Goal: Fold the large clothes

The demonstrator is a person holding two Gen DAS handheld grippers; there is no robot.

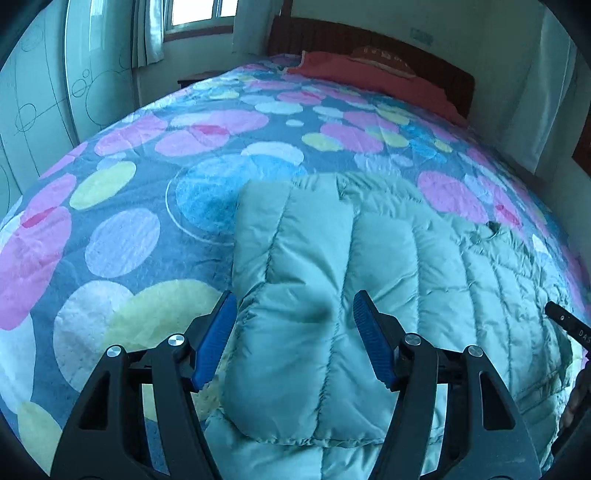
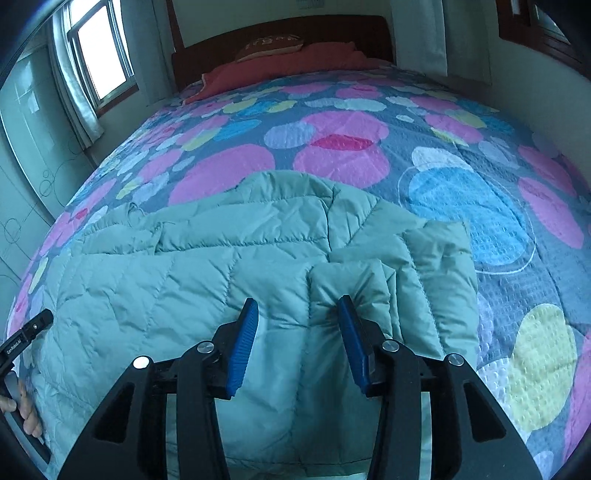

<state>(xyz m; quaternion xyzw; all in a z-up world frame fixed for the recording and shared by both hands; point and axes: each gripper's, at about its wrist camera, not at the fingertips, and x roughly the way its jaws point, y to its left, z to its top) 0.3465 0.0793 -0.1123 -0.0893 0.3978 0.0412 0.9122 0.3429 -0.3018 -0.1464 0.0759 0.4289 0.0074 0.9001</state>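
The mint-green puffer jacket (image 2: 192,273) is lying flat on the bed near its foot end, long axis running roughly left-right across both views, w/ one sleeve already folded over the body at each side. In the right wrist view the folded sleeve (image 2: 354,295) is sitting directly under the right gripper (image 2: 297,314); its jaws are standing partly apart, one blue pad denting the sleeve's edge, but nothing is being clamped, so released. In the left wrist view the other sleeve (image 1: 295,295) is lying straight ahead btwn the spread jaws of the left gripper (image 1: 293,306), pads hovering either side, not pinching. Both grippers are abt equally near their own sleeve.

Fabric is looking like thin, slick nylon quilted into soft puffy channels, lightly crinkled; prob. springy, likely to unfold if not pressed.

Outward: the quilt (image 2: 461,192) is showing a waffle-like texture w/ big pink, blue, yellow circles. A red pillow (image 2: 295,59) is resting by the dark wooden headboard (image 2: 332,29).
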